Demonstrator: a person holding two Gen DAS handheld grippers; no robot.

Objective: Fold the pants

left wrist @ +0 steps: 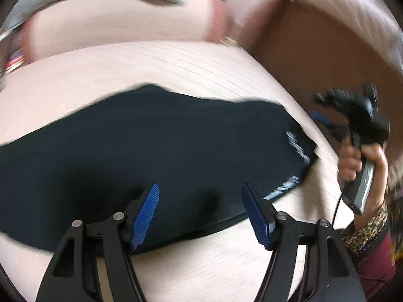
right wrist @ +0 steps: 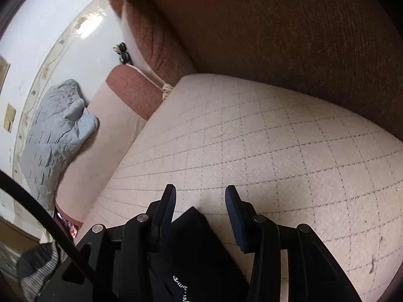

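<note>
Left gripper [left wrist: 200,196] and right gripper [right wrist: 200,198] both gape, empty.

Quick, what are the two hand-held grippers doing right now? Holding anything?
Left hand-held gripper: open, poised over the dark pants, gripping nothing.
Right hand-held gripper: open; a corner of the pants lies under it, not pinched.

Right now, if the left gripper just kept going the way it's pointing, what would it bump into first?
Most likely the black pants. The left gripper points down at them with its jaws open, and the cloth fills the gap ahead of its fingers, lying on the checked cushion. The blurred picture hides how near.
</note>
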